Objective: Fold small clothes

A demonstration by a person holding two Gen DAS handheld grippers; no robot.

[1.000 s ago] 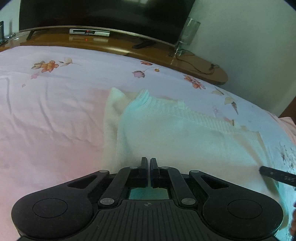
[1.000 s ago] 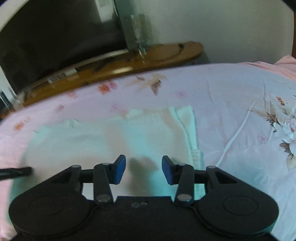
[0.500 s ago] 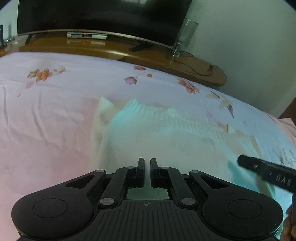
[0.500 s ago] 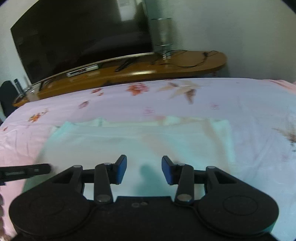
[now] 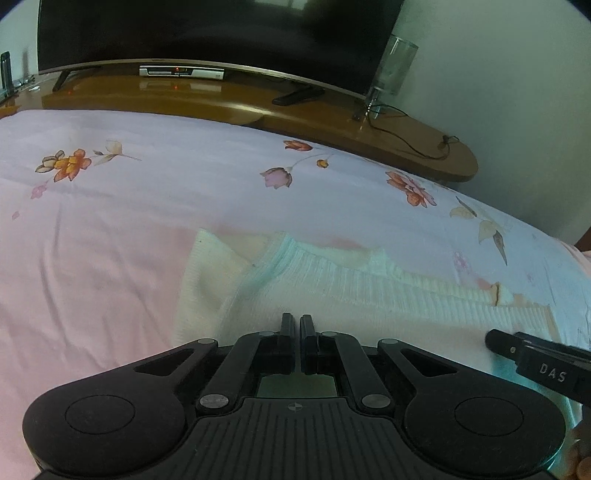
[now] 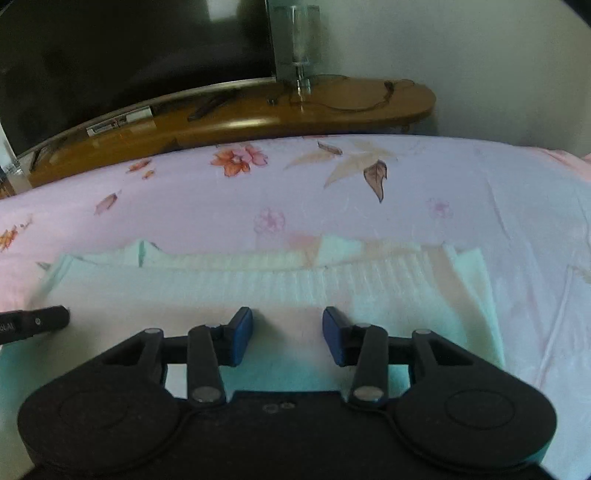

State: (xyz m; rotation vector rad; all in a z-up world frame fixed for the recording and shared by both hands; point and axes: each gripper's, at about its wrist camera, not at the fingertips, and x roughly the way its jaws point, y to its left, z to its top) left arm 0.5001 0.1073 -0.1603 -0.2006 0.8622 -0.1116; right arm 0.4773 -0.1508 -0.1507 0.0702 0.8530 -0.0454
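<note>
Pink bed sheet printed with flowers and leaves [image 5: 110, 258] covers the bed, and beyond its far edge runs a glossy brown wooden TV bench [image 5: 236, 99] carrying a dark flat screen [image 5: 207, 33]. On the sheet, toward the near edge, lies a small white ribbed knit sweater [image 5: 369, 295], spread flat with its ribbed band facing the far edge. The left gripper [image 5: 297, 325] sits over the sweater's left part, its black fingers [image 5: 286, 325] brought together with only a sliver between them and no cloth seen pinched there. The right gripper [image 6: 287, 325] hangs over the sweater's right part, its blue-padded fingers [image 6: 242, 328] standing partly apart, the gap empty, white knit showing through; whether the tips touch the cloth cannot be told.
</note>
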